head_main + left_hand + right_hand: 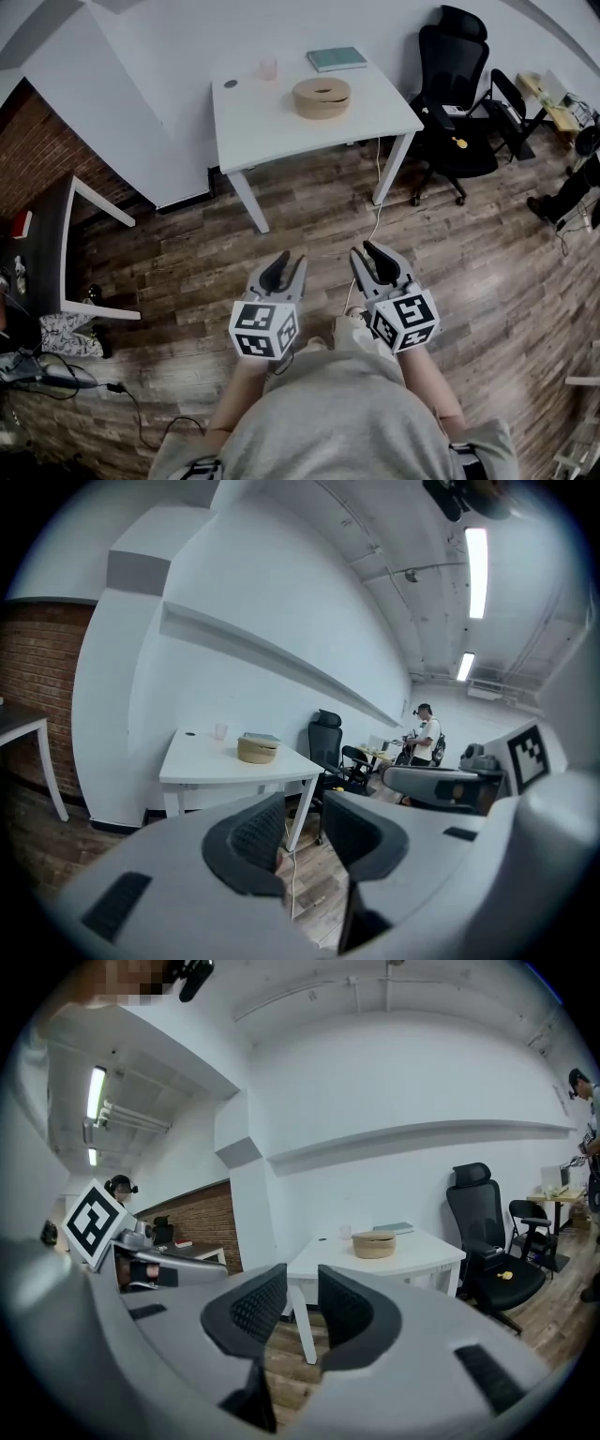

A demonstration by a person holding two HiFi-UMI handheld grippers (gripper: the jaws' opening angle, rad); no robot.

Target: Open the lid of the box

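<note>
A round tan box with its lid on (pixel 322 97) sits on the white table (pixel 281 117) far ahead of me; it also shows as the tan box (pixel 257 750) in the left gripper view and the tan box (pixel 374 1243) in the right gripper view. My left gripper (pixel 284 269) and right gripper (pixel 372 257) hover side by side over the wooden floor, well short of the table. Both stand open, nothing between their jaws. The left gripper (pixel 305 832) and the right gripper (pixel 302 1305) each show a clear gap between the pads.
On the table also lie a teal book (pixel 337 58), a small clear cup (pixel 268 68) and a dark round spot (pixel 231 83). A black office chair (pixel 453 103) stands right of the table. A dark side table (pixel 52 248) is at the left. A cable (pixel 377 202) trails across the floor.
</note>
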